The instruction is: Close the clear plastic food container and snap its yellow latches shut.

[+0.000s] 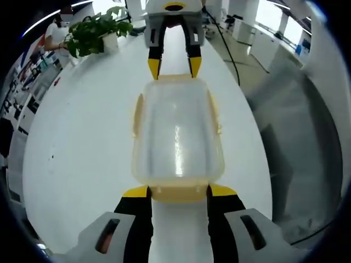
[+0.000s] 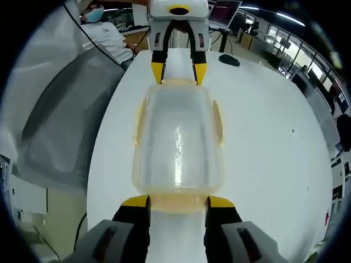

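Yellow-tipped hand-held grippers face each other across a clear lidded container (image 1: 176, 137).
Left hand-held gripper (image 1: 178, 191), jaws spread wide, flanks the near yellow latch (image 1: 176, 193); right hand-held gripper (image 2: 176, 201) brackets the opposite latch (image 2: 176, 204) likewise. Container sits mid-counter (image 1: 82, 137); potted plant (image 1: 96, 33) far left.

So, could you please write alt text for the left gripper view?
A clear plastic food container with yellow latches lies lid-on on a white table, the left tongs at its near end latch and the right tongs at its far end. A potted green plant stands behind.
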{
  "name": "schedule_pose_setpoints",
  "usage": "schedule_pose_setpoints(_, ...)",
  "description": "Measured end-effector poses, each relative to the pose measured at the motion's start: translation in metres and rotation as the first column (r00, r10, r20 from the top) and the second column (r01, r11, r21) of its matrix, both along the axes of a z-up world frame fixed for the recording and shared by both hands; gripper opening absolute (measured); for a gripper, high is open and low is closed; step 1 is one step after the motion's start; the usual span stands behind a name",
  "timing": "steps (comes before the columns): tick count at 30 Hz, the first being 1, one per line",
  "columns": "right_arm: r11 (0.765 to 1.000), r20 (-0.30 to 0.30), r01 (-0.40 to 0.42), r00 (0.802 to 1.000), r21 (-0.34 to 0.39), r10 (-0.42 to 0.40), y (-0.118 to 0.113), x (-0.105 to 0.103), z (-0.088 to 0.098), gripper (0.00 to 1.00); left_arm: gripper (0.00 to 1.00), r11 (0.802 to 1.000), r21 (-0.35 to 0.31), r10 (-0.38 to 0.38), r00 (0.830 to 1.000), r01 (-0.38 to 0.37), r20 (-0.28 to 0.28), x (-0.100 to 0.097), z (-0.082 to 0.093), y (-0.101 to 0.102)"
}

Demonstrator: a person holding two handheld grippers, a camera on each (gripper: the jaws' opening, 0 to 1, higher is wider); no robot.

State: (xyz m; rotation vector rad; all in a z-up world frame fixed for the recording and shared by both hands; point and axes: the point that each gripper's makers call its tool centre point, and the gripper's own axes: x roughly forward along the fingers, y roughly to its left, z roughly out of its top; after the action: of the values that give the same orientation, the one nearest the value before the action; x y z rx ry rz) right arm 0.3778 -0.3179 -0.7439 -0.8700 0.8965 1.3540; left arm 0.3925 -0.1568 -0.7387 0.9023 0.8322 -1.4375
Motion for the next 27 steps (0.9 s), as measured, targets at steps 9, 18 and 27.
schedule_pose_setpoints(9,1.0,-0.006,-0.006,1.0,-0.001,0.006,-0.0004,-0.0032,0.0016,0.36,0.36,1.0,0.004,-0.005,1.0,0.005,0.002,-0.0027,-0.0008,0.0001)
schedule_pose_setpoints(18,1.0,-0.006,0.0,1.0,-0.004,0.0,-0.005,-0.0033,0.0019,0.37,0.36,1.0,0.004,-0.013,1.0,0.013,0.006,-0.002,-0.0017,-0.0044)
schedule_pose_setpoints(27,1.0,-0.017,0.004,1.0,-0.004,-0.004,-0.0019,-0.0041,-0.0007,0.37,0.37,1.0,0.014,-0.003,1.0,0.003,-0.002,-0.003,-0.0028,-0.0019)
